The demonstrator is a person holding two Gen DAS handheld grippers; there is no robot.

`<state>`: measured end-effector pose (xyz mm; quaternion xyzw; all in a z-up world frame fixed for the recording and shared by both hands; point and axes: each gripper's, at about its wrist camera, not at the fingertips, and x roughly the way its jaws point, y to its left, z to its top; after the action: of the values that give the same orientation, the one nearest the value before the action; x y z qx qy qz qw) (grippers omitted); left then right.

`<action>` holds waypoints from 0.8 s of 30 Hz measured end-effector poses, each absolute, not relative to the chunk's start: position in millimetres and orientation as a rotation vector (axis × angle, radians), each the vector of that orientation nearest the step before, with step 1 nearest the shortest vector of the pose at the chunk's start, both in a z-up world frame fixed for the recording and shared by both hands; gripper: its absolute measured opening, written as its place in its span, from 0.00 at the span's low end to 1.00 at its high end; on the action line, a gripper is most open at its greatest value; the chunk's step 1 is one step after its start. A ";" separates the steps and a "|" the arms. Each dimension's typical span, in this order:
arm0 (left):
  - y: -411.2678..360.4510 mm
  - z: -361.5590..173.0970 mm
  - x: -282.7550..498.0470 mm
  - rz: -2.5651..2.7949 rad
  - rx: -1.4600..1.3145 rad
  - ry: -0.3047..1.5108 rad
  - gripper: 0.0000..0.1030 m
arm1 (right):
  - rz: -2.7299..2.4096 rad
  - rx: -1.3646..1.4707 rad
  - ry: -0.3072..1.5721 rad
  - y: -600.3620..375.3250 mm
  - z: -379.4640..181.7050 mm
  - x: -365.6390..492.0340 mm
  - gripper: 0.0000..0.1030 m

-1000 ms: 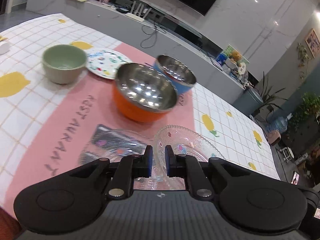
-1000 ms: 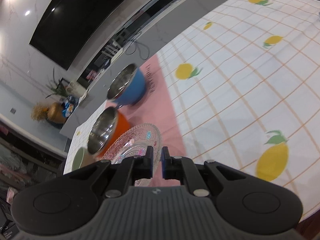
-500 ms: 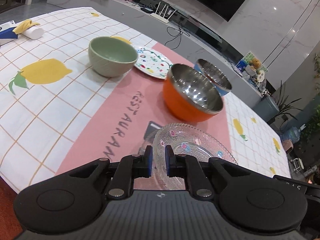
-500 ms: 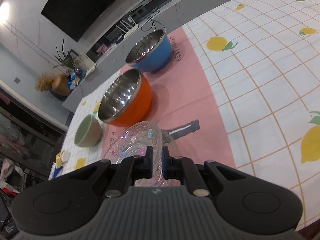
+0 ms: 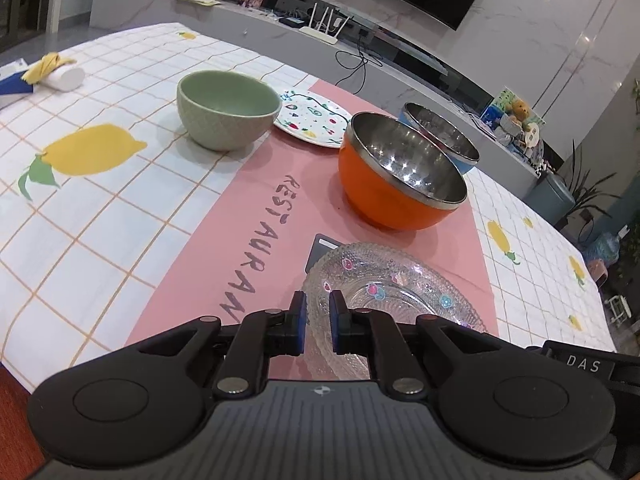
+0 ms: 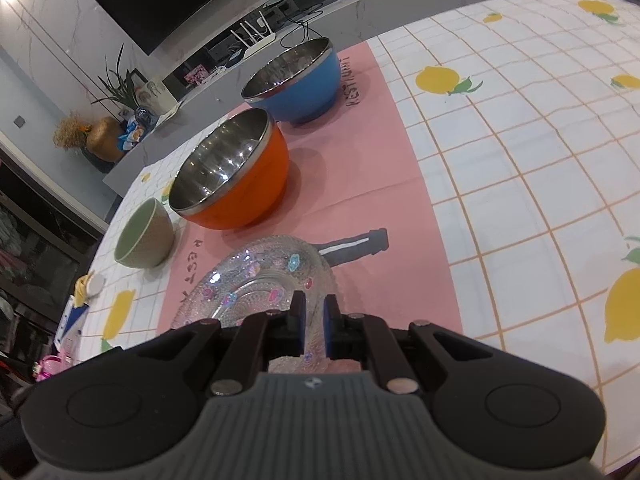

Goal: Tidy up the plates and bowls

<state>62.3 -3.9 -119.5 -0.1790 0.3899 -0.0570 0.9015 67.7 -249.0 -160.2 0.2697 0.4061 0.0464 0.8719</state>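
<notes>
Your left gripper [image 5: 317, 322] has its fingers drawn narrow onto the near rim of the glass plate [image 5: 394, 284], and your right gripper [image 6: 313, 326] is pinched just as tightly on the rim of that same glass plate [image 6: 256, 280]. Both hands carry one dish between them. In the left wrist view its bowl opens ahead and to the right of the fingers. In the right wrist view it spreads ahead and to the left. So the two grips sit on different parts of the rim, with the dish between your hands. It looks to be just above the pink runner [image 5: 256, 216] on the counter [image 5: 100, 216], or resting on it; I cannot tell which.

Beyond the glass plate, the orange bowl [image 5: 394, 184] stands nearest, straight ahead on the runner. The blue bowl [image 5: 444, 136] is just behind it. The painted plate [image 5: 312, 118] lies further out and to the left in the left wrist view, just beside the green bowl [image 5: 226, 114].

If plates are to go together, the painted plate is the likely target. It lies toward your left hand's side, so the left hand would lead. The orange bowl stands near that path, so keep the rim level and pass to its left.
</notes>
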 end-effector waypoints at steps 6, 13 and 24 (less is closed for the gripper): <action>-13.3 -119.0 62.8 -0.097 -0.273 0.797 0.10 | 0.086 0.449 0.836 -237.8 -155.9 67.6 0.07; -15.4 -115.6 62.6 -0.100 -0.258 0.775 0.10 | 0.064 0.440 0.845 -240.8 -161.9 68.3 0.06; 1.0 -110.0 60.5 -0.070 -0.320 0.758 0.38 | 0.056 0.458 0.820 -251.2 -155.3 53.4 0.38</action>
<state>60.5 1.0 -110.0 -0.1554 0.3685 -0.0342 0.9159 53.4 -251.2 -155.3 0.2204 0.3949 0.0272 0.8915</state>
